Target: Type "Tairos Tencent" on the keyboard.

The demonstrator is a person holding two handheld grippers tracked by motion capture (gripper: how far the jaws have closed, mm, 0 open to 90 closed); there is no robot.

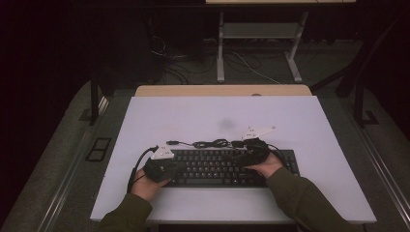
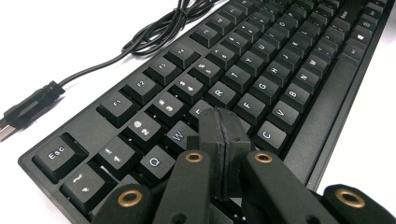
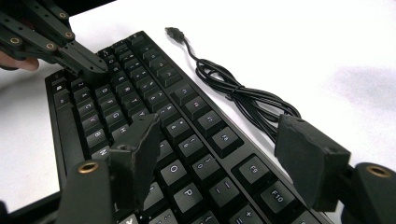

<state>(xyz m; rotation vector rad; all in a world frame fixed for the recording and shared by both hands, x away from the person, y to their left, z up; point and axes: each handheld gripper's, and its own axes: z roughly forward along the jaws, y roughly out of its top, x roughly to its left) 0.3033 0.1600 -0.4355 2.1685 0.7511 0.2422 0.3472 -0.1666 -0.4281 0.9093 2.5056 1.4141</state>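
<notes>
A black keyboard (image 1: 217, 168) lies flat near the front of the white table top (image 1: 203, 113). My left gripper (image 2: 225, 120) is shut with nothing between its pads, and its tip rests over the letter keys (image 2: 219, 93) at the keyboard's left part (image 1: 186, 166). My right gripper (image 3: 224, 149) is open above the right part of the keyboard (image 3: 187, 135), one pad (image 3: 140, 137) over the keys and the other pad (image 3: 308, 156) past the back edge. The keyboard's loose cable (image 1: 212, 143) lies coiled behind it, ending in a USB plug (image 3: 173, 31).
A hand and green sleeve (image 1: 300, 198) hold each gripper from the table's front edge. A wooden strip (image 1: 222, 90) runs along the table's far edge. Beyond it, on the dark floor, stand a metal frame (image 1: 261, 34) and loose cables.
</notes>
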